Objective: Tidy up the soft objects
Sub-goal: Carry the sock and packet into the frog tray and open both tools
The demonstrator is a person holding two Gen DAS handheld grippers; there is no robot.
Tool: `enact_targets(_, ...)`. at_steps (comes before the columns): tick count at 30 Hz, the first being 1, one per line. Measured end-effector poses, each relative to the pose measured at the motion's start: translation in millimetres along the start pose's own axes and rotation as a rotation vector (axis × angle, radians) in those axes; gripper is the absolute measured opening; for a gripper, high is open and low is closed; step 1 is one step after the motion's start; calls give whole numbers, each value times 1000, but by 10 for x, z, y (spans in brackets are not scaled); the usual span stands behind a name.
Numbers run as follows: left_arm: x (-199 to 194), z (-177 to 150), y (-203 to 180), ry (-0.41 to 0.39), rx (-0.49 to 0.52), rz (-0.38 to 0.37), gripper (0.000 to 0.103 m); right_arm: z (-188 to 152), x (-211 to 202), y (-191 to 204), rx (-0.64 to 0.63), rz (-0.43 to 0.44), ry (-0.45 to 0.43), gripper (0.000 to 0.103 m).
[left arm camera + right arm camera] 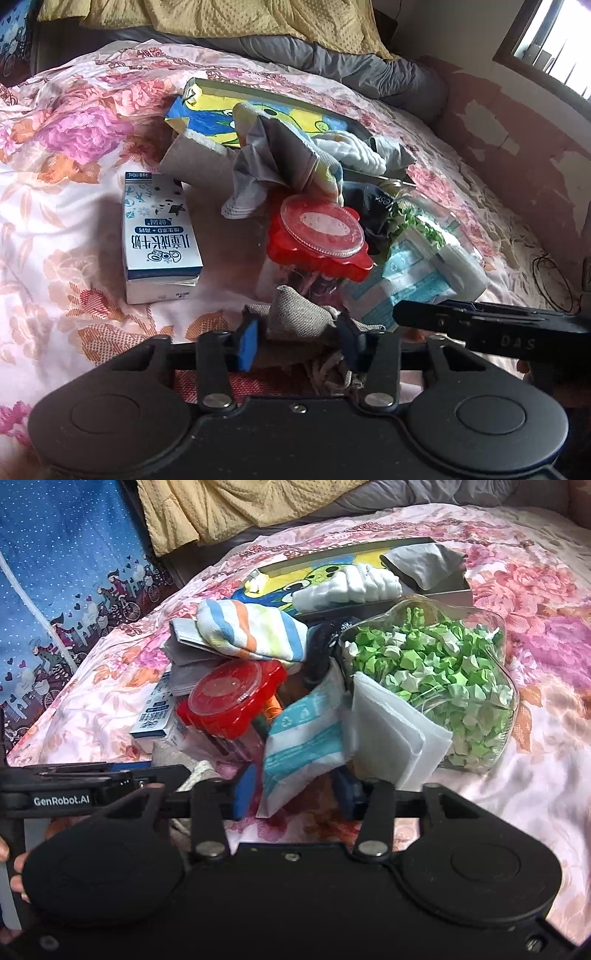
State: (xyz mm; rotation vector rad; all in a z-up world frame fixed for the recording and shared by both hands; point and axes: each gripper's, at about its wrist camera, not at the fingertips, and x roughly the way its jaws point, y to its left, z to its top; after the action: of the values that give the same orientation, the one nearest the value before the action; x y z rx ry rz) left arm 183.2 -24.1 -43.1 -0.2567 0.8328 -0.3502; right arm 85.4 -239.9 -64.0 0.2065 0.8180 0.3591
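Your left tongs (297, 341) sit at the bottom centre of the left wrist view, with a coarse beige woven cloth bundle (295, 314) lying between the blue pads (248, 341). The right pad meets the cloth; whether the left pad presses it cannot be told, so the grip is unconfirmed. The bundle rises away from the tongs toward the upper part of the frame, its corded end trailing below them.

Your right tongs (295, 794) straddle the lower corner of a white-and-teal soft plastic packet (301, 738). The packet's long axis runs from the jaws up and to the right. Contact of the pads with it cannot be confirmed. Each hand has its own item directly ahead; neither needs to cross over.

Containers:
- A shallow grey box with a yellow-and-blue cartoon lining (452, 592), in the upper centre of the right wrist view, holds a folded white cloth (351, 585) and a grey cloth (421, 566). In my judgement this is where the soft items go.
- A clear plastic jar (428, 679), lying on its side at centre right, is full of green and white folded paper stars.
- A red flower-shaped lid (321, 240) caps a clear jar in the middle of the pile.

A striped sock (255, 631) and a blue-and-white milk carton (160, 236) lie on the floral bedspread (55, 221).
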Motion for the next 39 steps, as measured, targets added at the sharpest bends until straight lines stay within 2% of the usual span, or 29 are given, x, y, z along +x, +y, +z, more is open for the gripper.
enact_targets(7,-17,-8,-92,-15,23,23,25,-24,30,-53,23,7,2,19)
enact_targets(11,-104,-7,-160,-31,23,24,20,-30,-15,15,3,14,-12,8)
enact_targets(13,-169,5,-208,-43,33,25,18,-28,-53,47,-10,21,-22,7)
enact_targets(16,-297,35,-272,-71,46,31,17,-5,-116,86,-20,39,-39,6)
enact_targets(23,-657,215,-464,-170,73,44,17,91,-453,130,-32,87,-150,6)
enact_targets(27,-792,378,-600,-242,89,71,17,179,-626,147,-68,72,-225,6)
enact_targets(32,-780,661,-764,-305,103,91,17,402,-718,72,-95,70,-313,6)
enact_targets(39,-525,1054,-912,-338,96,102,17,900,-657,-238,-81,29,-402,6)
